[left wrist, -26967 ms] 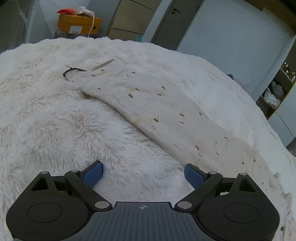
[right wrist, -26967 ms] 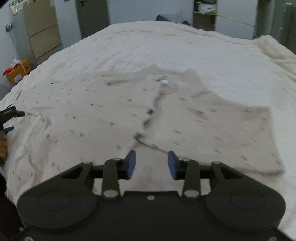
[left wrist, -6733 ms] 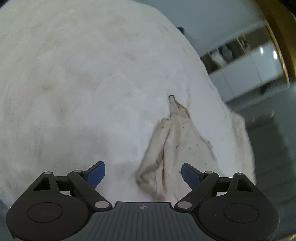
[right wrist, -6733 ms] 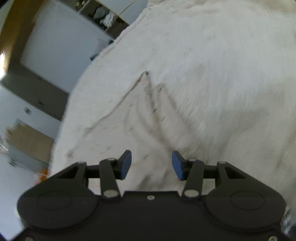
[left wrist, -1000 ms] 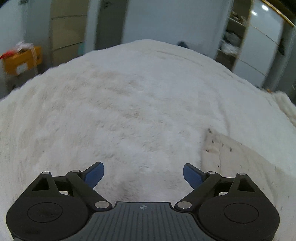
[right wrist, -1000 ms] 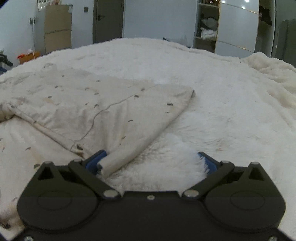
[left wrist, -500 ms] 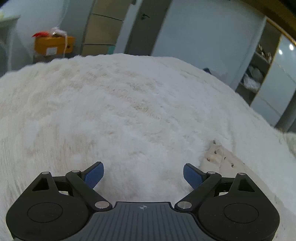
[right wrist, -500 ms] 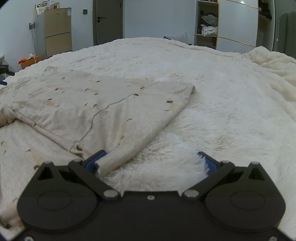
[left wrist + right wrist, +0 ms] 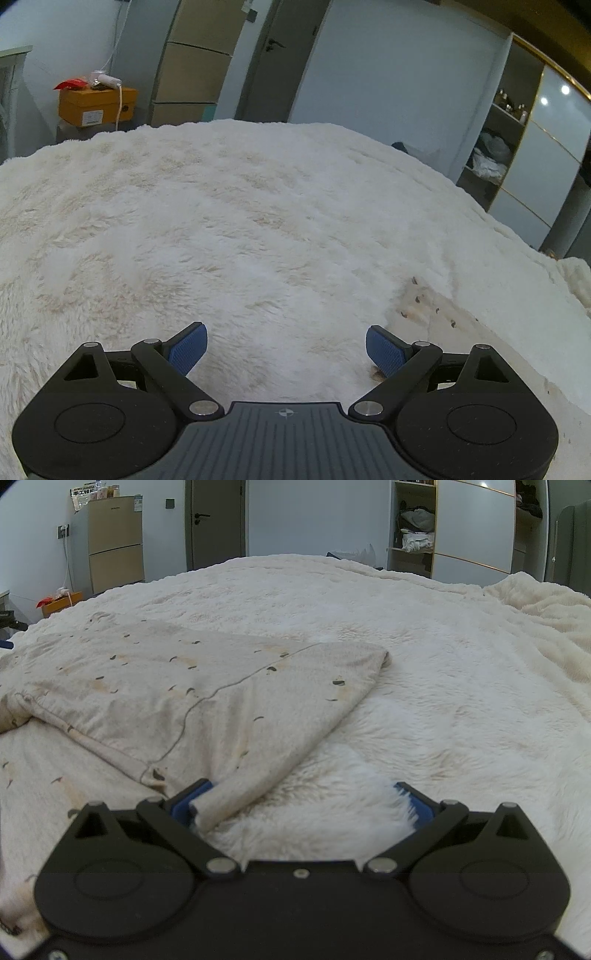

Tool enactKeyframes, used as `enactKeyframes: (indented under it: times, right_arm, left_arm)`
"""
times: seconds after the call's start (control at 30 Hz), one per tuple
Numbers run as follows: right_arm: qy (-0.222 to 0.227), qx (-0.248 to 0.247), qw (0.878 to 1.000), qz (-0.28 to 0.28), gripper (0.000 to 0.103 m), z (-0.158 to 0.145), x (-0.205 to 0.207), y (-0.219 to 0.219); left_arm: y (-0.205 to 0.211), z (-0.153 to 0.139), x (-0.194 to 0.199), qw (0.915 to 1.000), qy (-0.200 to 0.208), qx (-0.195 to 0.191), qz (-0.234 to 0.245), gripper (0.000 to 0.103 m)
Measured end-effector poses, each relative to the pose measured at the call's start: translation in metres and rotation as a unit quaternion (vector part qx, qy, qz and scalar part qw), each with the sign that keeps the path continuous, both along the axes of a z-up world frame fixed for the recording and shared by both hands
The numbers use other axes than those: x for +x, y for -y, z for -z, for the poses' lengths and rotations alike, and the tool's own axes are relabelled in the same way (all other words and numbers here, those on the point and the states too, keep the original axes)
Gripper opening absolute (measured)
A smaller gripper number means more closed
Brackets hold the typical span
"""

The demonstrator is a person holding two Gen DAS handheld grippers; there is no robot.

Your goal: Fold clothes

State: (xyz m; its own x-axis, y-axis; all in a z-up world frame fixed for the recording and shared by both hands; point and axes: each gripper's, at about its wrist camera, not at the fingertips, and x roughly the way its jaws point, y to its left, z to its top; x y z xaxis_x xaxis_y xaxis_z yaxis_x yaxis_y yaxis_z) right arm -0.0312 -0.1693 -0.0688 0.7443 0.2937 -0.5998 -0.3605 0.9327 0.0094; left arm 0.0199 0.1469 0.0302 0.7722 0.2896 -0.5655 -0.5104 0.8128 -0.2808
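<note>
Since a second ago the left gripper (image 9: pixel 286 347) has tipped up, so less of the one speckled cream garment (image 9: pixel 207 701) shows at its right. The garment lies on the fluffy white blanket (image 9: pixel 424 672), its folded flap running forward-right from the right gripper (image 9: pixel 301 805), the nearer. Both grippers are spread wide, the cloth's corner touching the right gripper's left pad.

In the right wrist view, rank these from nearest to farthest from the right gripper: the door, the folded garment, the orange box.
1. folded garment: its corner lies between the open jaws of the right gripper.
2. orange box: far left, past the bed's edge.
3. door: back wall, centre-left.
</note>
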Motion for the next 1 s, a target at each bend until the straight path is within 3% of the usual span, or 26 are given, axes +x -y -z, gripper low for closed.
enactKeyframes:
  times: [0.83,1.0]
  right_arm:
    - [0.004,-0.002,1.0,0.0,0.103,0.0,0.001,0.004]
    - [-0.016,0.005,1.0,-0.005,0.103,-0.001,0.011,0.004]
  left_arm:
    - [0.005,0.005,0.008,0.9995,-0.018,0.021,0.016,0.091]
    - [0.002,0.006,0.01,0.999,-0.025,0.029,0.023,0.091]
